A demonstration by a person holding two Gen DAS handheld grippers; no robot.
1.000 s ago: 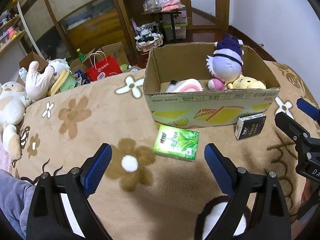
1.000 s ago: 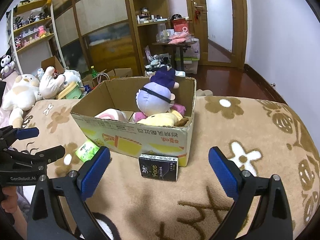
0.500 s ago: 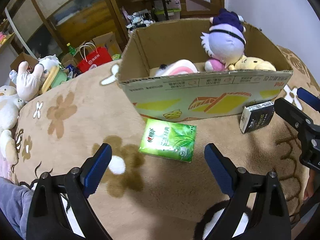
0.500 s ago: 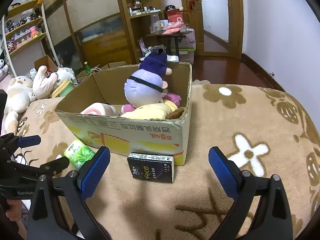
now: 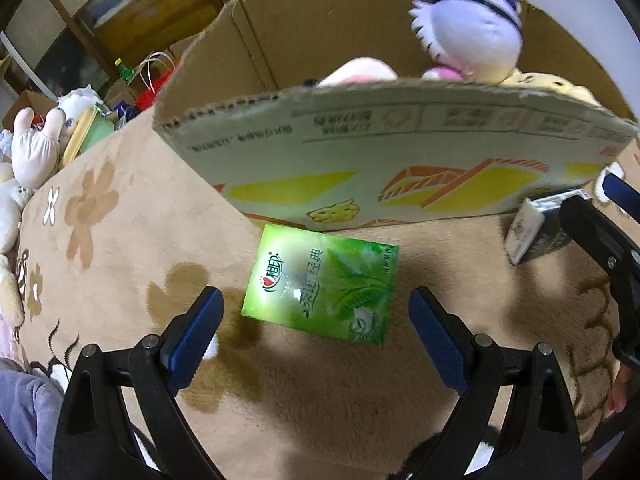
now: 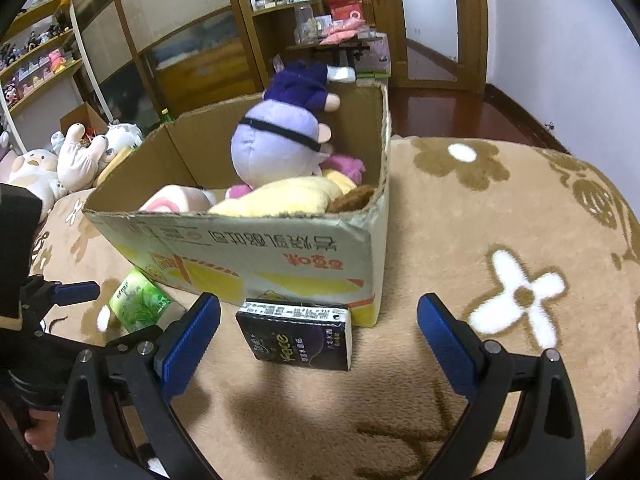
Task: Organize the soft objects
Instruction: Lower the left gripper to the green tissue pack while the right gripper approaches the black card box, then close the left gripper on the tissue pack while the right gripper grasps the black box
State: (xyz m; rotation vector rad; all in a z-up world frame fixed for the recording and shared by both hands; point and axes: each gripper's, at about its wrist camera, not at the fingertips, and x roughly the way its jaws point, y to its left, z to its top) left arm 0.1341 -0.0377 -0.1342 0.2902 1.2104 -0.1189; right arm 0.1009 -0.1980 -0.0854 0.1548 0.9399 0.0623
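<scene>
Change since earlier frames: both claws had come down and closer; the cardboard box (image 5: 400, 152) and both packs loomed larger in each view, the box wall filling the upper half of the left view.

1. Cardboard box: stood on the flowered blanket (image 5: 128, 240), beyond both claws, its near wall facing them. Plush toys, among them a purple plush (image 6: 280, 140), lay inside.

2. Green tissue pack (image 5: 322, 286): flat on the blanket, directly ahead of the left claw (image 5: 316, 332) and lined up with the gap between its tips; its far end lay just short of the box wall. Long axis ran roughly away from the claw, skewed slightly. Left claw nearer; it stood wide open, empty, its spread broader than the pack.

3. Dark tissue pack (image 6: 296, 334): flat, its far edge against the box's near right corner, ahead of the right claw (image 6: 318, 340) and a little left of centre in its gap. Long axis ran across the claw's opening. Right claw nearer; it was spread wide and held nothing.

Judgement: each claw already faced its own pack; a short descent would bracket it.
</scene>
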